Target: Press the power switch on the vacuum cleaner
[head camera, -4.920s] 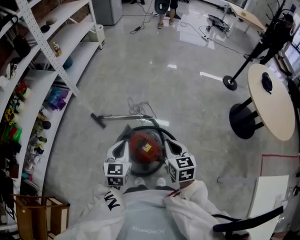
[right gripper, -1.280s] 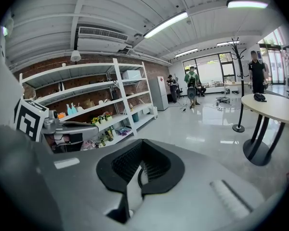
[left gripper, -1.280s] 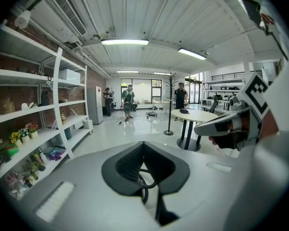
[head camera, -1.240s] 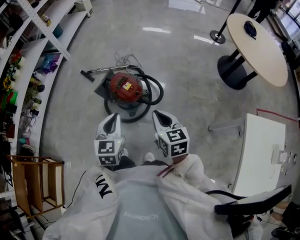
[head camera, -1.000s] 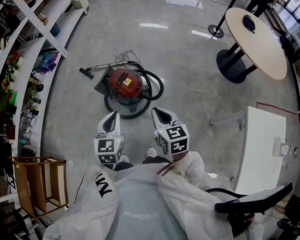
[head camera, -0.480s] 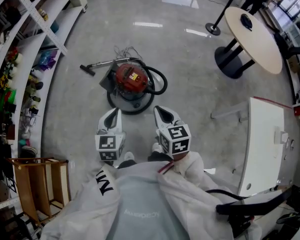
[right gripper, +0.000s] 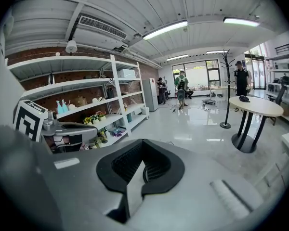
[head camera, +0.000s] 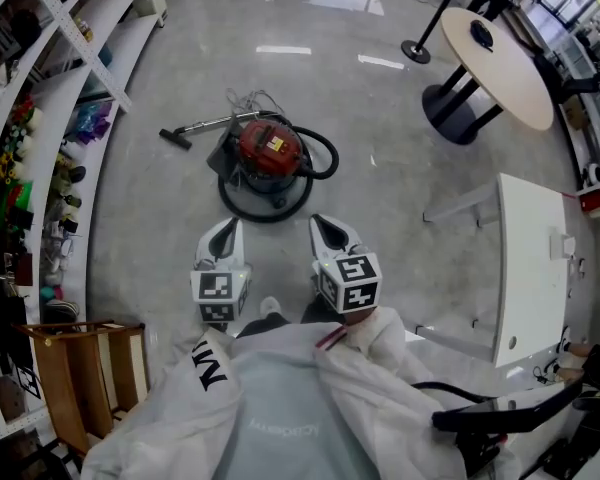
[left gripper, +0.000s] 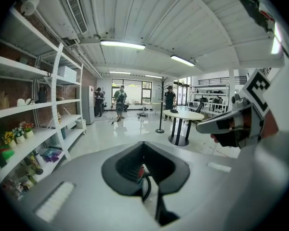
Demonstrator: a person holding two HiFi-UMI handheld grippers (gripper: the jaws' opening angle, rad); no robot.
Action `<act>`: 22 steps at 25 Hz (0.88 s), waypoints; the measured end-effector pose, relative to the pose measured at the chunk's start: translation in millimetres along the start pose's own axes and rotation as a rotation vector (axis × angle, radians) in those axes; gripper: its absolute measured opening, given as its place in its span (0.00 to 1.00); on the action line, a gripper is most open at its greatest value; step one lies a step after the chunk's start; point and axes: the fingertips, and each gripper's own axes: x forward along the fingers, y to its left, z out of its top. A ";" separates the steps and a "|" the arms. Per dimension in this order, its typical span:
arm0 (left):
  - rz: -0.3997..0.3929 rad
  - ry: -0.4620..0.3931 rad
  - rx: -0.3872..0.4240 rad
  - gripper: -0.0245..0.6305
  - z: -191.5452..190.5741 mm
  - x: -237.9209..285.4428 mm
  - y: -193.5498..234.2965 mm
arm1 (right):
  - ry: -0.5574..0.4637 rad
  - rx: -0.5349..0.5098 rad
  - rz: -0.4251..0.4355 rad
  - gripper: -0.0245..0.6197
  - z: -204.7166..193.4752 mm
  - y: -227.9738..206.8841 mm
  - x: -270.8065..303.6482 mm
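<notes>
Ahead, one red vacuum cleaner (head camera: pixel 270 153) sits on the floor (head camera: pixel 380 218) with its black hose (head camera: pixel 329 160) looped around it, apart from two grippers. The left gripper (head camera: pixel 226 230) and right gripper (head camera: pixel 326 226) both have their jaws pressed together, empty. One round table (head camera: pixel 500 63) stands well to the right.

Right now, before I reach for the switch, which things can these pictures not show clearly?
Power switch: head view, too small to find on the vacuum cleaner.
Vacuum cleaner, left gripper view: only a red sliver shows past the left gripper.
Right gripper view: the right gripper covers it.
</notes>
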 end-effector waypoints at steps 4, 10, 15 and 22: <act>-0.031 0.001 0.001 0.04 -6.9 -9.3 -4.7 | 0.000 0.009 -0.022 0.04 -6.7 6.6 -7.4; -0.050 0.020 -0.008 0.04 -17.1 -19.1 -10.4 | 0.004 0.008 -0.035 0.04 -15.7 13.5 -16.0; -0.048 0.024 -0.016 0.04 -20.9 -21.5 -13.9 | 0.007 -0.005 -0.019 0.04 -19.4 18.8 -20.8; -0.039 0.030 -0.012 0.04 -20.1 -19.0 -23.4 | 0.008 -0.001 -0.013 0.04 -21.1 7.8 -22.5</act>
